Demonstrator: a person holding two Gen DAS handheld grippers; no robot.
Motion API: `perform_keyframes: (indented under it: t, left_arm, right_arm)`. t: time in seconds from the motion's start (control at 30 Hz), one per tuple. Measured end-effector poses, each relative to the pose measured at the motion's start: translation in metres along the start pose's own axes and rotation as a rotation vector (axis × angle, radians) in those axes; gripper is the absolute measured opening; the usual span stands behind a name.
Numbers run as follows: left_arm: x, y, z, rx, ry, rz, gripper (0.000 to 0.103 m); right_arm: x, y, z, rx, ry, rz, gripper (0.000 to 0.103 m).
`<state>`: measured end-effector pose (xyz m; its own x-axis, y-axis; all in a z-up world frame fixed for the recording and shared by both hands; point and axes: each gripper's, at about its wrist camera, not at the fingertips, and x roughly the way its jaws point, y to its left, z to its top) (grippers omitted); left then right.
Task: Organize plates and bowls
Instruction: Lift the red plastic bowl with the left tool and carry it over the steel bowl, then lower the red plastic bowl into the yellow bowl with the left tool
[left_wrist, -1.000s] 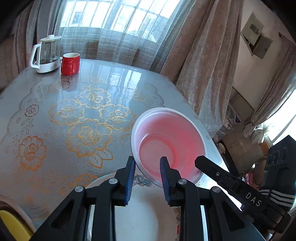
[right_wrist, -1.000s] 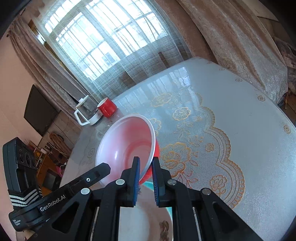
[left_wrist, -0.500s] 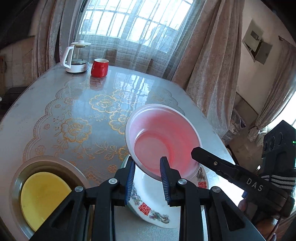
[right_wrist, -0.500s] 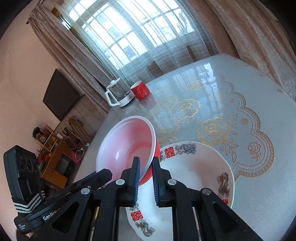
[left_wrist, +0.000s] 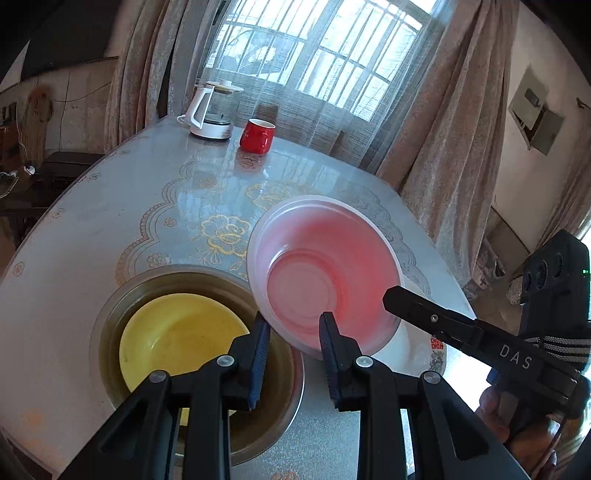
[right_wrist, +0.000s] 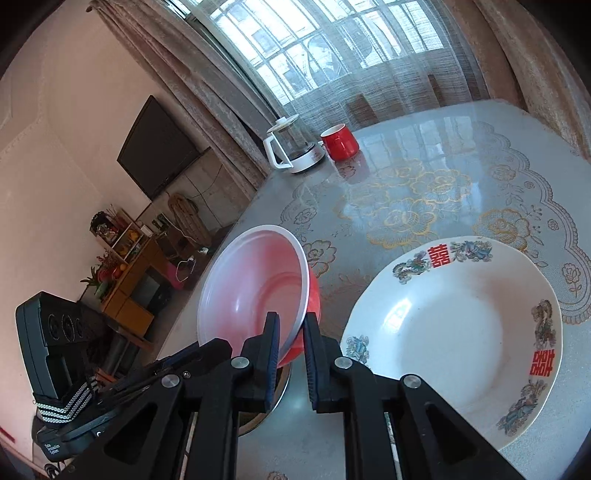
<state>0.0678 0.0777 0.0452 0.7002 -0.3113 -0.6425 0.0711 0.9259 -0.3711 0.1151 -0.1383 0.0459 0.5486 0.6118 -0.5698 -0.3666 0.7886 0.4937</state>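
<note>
A red bowl with a pale inside (left_wrist: 328, 280) hangs tilted above the table, held from two sides. My left gripper (left_wrist: 291, 326) is shut on its near rim, one pad outside the wall and one inside. My right gripper (right_wrist: 291, 332) is shut on the rim of the red bowl (right_wrist: 255, 291) at the opposite side; one of its fingers (left_wrist: 424, 314) shows in the left wrist view. Below and left of the bowl sits a yellow plate (left_wrist: 177, 339) inside a dark olive glass dish (left_wrist: 114, 302). A white plate with red characters (right_wrist: 454, 332) lies on the table to the right.
A white-handled kettle (left_wrist: 212, 110) and a red mug (left_wrist: 257, 135) stand at the far edge of the round, flower-patterned table (left_wrist: 155, 206). Curtains and a window lie beyond it. The table's left edge runs close to the olive dish.
Both grippers carried the red bowl leftwards across the table. The white plate slid out from under it to the right, and the olive dish with the yellow plate came in beneath its left side.
</note>
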Motion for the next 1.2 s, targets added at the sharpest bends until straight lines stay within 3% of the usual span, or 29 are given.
perform_keyframes:
  t: [0.43,0.7,1.2]
  left_arm:
    - [-0.029,0.069,-0.028,-0.135,0.016,0.061,0.027]
    - [-0.019,0.091,-0.042,-0.190,0.057,0.093,0.027]
    - [-0.015,0.093,-0.046,-0.159,0.061,0.114,0.029]
  right_arm:
    - [0.049,0.045,-0.023,-0.044,0.149,0.098,0.013]
    - [0.079,0.046,-0.035,-0.038,0.233,0.076,0.013]
    - [0.082,0.039,-0.043,-0.072,0.237,-0.017,0.019]
